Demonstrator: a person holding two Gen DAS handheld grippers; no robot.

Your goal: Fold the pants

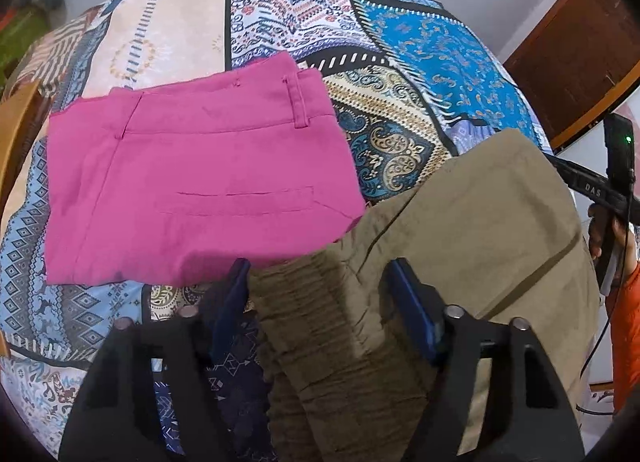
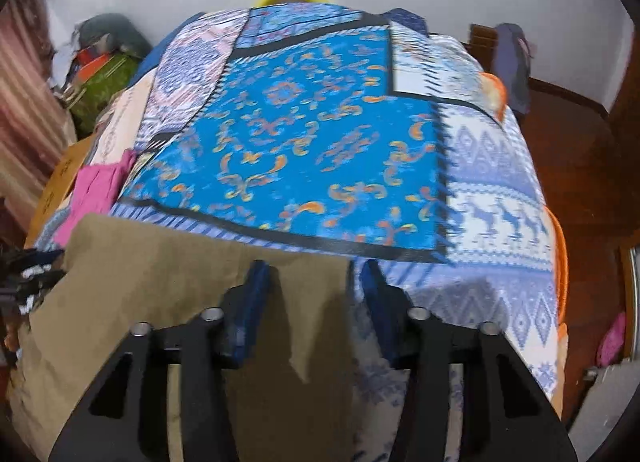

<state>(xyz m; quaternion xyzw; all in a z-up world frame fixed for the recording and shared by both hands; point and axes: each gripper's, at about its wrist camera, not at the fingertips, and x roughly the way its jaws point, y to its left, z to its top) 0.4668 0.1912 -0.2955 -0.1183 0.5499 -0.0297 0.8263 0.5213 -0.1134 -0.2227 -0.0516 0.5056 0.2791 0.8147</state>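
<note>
Khaki pants lie on the near side of a bed with a patchwork cover. Their gathered waistband runs between the blue fingers of my left gripper, which stands open around the cloth without pinching it. In the right wrist view the same khaki pants spread to the left. A corner of them reaches between the jaws of my right gripper, which is also open just above the cloth. Folded pink pants lie flat beyond the khaki ones, and show as a pink patch at the left.
A person's hand and an orange sleeve show at the right edge by a black handle with a green light. The blue-patterned cover spreads ahead. A wooden floor lies right of the bed, with clutter at the far left.
</note>
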